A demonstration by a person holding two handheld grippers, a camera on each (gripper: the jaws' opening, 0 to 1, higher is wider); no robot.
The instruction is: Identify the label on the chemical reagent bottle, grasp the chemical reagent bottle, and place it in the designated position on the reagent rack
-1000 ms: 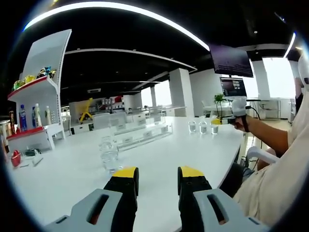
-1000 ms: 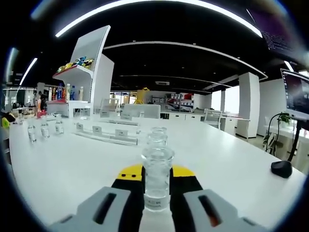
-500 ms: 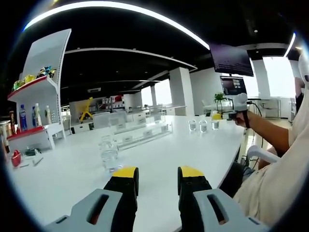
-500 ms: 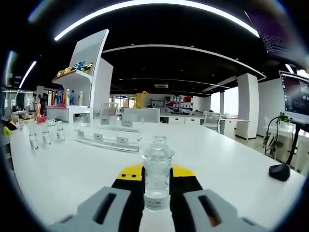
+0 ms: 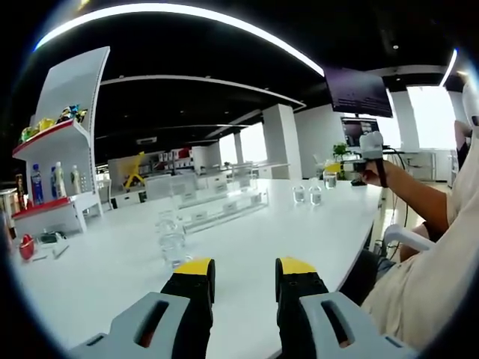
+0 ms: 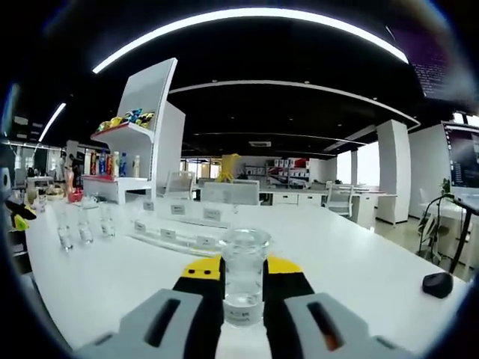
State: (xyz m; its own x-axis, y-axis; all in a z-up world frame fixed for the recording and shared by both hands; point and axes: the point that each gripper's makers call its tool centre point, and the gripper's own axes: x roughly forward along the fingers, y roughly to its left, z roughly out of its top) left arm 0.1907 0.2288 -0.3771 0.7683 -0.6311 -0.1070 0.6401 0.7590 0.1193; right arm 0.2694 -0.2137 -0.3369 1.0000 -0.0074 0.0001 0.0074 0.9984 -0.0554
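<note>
My right gripper (image 6: 243,269) is shut on a small clear reagent bottle (image 6: 244,250) with a white label near its base, held upright above the white table (image 6: 359,262). In the left gripper view that same gripper (image 5: 334,169) hangs at the far right in a person's hand, with the held bottle (image 5: 330,179) above two more bottles (image 5: 307,194). My left gripper (image 5: 241,273) stands open low over the table with nothing between its jaws. Just ahead of it stands another clear bottle (image 5: 170,236). The clear tiered reagent rack (image 5: 217,206), with white labels along its front (image 6: 179,228), lies mid-table.
A white display shelf (image 5: 60,149) with drinks and toys stands at the table's far end, also visible as the shelf (image 6: 142,134). Three small bottles (image 6: 84,232) stand left of the rack. A black mouse (image 6: 438,283) lies at the right. A person's arm and torso (image 5: 434,254) fill the right side.
The right gripper has risen with its bottle, away from the two bottles on the table. Its view has shifted, bringing the rack and the three bottles closer. The left gripper has stayed still.
</note>
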